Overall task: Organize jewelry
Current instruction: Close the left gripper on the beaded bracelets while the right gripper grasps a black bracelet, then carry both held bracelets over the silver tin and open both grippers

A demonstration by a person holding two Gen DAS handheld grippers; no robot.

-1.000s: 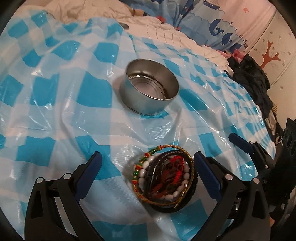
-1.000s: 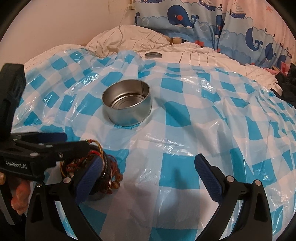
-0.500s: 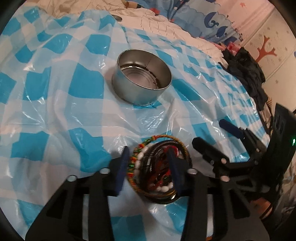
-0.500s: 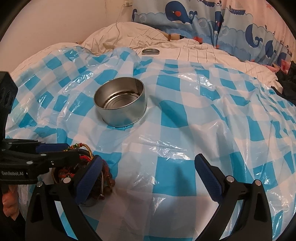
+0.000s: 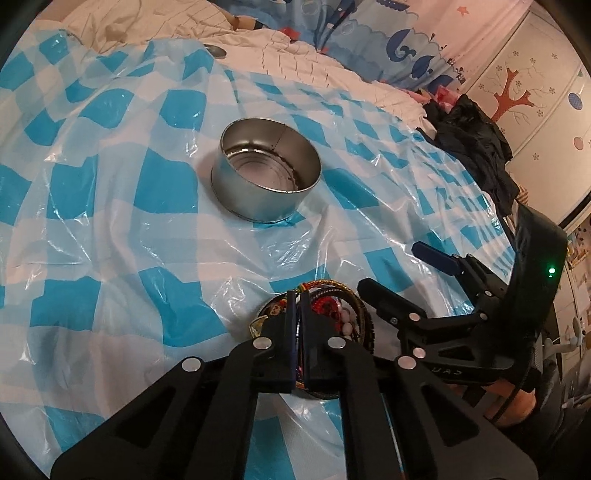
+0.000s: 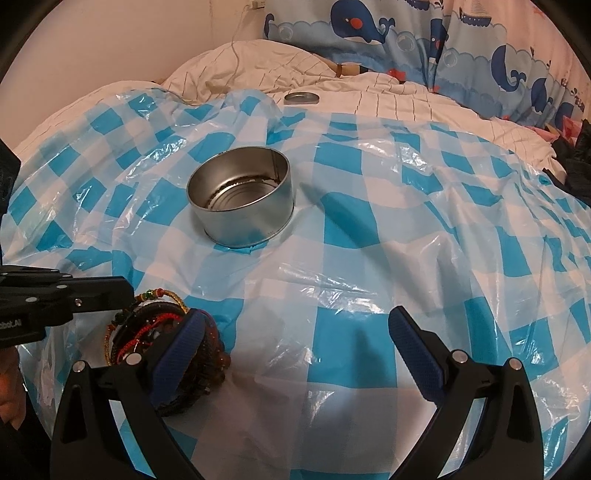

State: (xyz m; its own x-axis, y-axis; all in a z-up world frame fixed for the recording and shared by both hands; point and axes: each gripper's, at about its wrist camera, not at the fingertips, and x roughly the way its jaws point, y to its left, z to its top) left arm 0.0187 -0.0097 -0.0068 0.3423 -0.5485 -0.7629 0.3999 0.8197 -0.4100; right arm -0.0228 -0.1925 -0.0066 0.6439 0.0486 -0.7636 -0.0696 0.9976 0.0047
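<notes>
Right now the bundle of bracelets point(image 5: 332, 310) lies on the blue-and-white checked plastic sheet point(image 5: 110, 229) spread over the bed, close in front of me, a tangle of dark cords, red thread, a gold band with green and red beads, pale beads and brown beads. My left tongs point(image 5: 294, 301) have just been closing and now stand pressed nearly together on a strand at the near edge of the bundle; coloured thread shows in the thin slit between the pads. From the right wrist view the same bundle point(image 6: 147, 328) sits at the lower left, with the left tongs point(image 6: 127, 295) reaching in from the side above it. My right tongs point(image 6: 295, 332) are spread wide over bare sheet, their left finger point(image 6: 177, 350) in front of the bundle's right side; whether it touches I cannot tell. Beyond the bundle, apart from it, stands the open round metal tin point(image 5: 266, 177), upright and with nothing visible inside. Farther back a flat metal lid point(image 6: 302, 98) rests on the white quilt point(image 6: 369, 96), and behind that hangs fabric printed with blue whales point(image 6: 362, 18). Lettering on the left tool's body reads partly "bot.AI" point(image 6: 11, 325); the rest is cut off at the edge of view.
</notes>
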